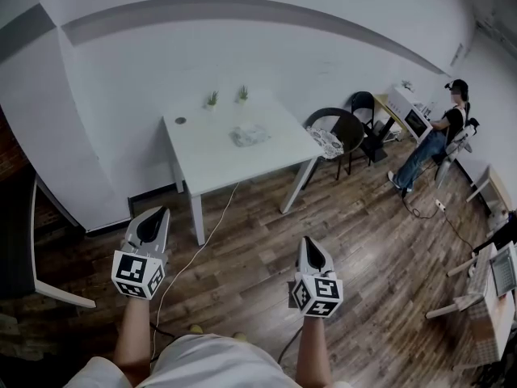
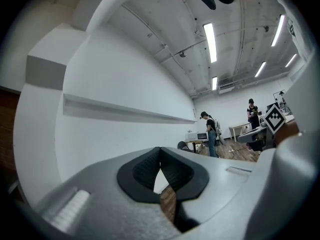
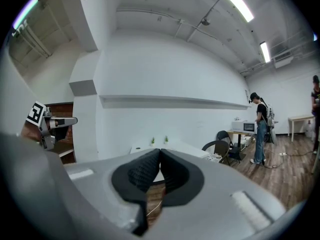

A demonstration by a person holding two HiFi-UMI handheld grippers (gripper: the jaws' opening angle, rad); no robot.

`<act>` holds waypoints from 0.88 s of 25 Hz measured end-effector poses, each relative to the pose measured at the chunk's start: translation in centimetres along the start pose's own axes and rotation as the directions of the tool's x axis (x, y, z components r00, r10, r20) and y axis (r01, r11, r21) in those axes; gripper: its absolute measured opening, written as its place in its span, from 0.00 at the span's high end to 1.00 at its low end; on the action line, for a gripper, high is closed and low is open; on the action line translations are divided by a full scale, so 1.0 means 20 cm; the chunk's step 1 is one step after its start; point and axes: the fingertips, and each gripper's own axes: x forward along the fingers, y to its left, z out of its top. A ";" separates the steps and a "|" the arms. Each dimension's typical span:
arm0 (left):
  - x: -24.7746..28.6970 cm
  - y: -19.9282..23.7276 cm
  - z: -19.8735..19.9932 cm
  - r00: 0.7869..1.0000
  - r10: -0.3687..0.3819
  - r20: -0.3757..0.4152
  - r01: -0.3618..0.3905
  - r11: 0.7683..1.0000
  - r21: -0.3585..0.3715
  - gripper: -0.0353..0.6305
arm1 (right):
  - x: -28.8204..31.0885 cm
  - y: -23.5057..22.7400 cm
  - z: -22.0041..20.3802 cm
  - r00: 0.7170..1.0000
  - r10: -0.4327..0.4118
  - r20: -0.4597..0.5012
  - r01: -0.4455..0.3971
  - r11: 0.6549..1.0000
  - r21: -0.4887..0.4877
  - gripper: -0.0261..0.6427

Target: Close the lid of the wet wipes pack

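A pale wet wipes pack (image 1: 250,135) lies on the white table (image 1: 210,156) across the room; whether its lid is up is too small to tell. My left gripper (image 1: 153,220) hangs over the wooden floor, well short of the table, jaws shut with nothing between them. My right gripper (image 1: 313,254) is held lower right, also over the floor, shut and empty. In the left gripper view the black pads (image 2: 172,170) meet at the tip. In the right gripper view the pads (image 3: 172,171) touch too, with the table (image 3: 190,147) far ahead.
Two small potted plants (image 1: 227,97) and a small round thing (image 1: 180,120) stand at the table's back. A black chair (image 1: 338,130) with cloth is right of it. A person (image 1: 432,140) sits at a desk far right. A white cable (image 1: 194,253) runs over the floor.
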 end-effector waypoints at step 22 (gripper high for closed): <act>-0.06 0.00 -0.09 0.998 -0.058 -0.029 0.058 0.998 -0.003 0.94 | 0.01 0.17 -0.06 0.999 0.024 -0.032 -0.024 0.999 -0.027 0.82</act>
